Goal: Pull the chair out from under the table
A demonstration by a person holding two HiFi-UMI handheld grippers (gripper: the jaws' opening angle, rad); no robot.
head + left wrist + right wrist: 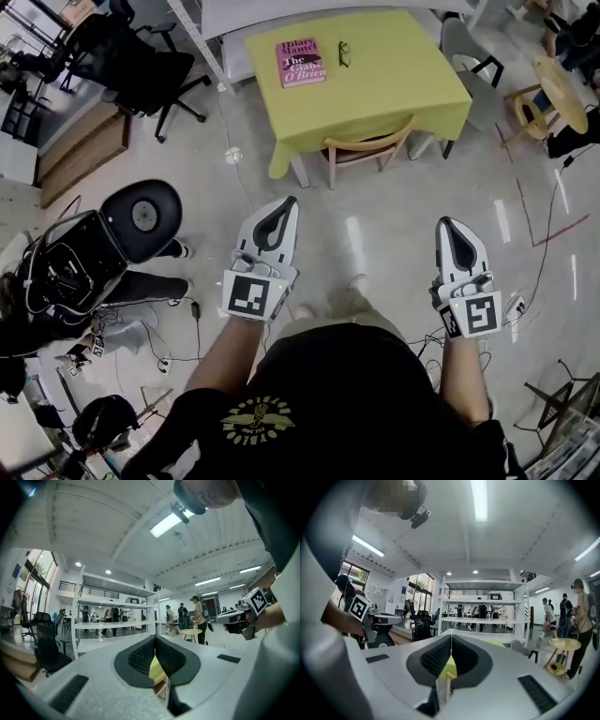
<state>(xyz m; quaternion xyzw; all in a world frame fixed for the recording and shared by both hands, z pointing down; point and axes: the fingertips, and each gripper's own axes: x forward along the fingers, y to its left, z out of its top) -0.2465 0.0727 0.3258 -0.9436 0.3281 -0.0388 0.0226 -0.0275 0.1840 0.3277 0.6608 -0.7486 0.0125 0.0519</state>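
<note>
A wooden chair (368, 146) is tucked under a table with a yellow cloth (394, 84); only its curved backrest and legs show. Both grippers hover over the floor well short of it and point toward the table. My left gripper (289, 202) is shut and empty, and my right gripper (444, 223) is shut and empty too. In the left gripper view the closed jaws leave a slit where the yellow cloth (156, 667) and a bit of chair wood (162, 689) show. The right gripper view shows the same cloth (449, 667) past its shut jaws.
A pink book (301, 62) and glasses (344, 53) lie on the table. Black office chairs (141, 66) stand at the far left, and a round black seat (142, 217) with cables lies near left. A grey chair (466, 58) and a wooden stool (555, 92) stand right. People stand beyond a white rack (483, 616).
</note>
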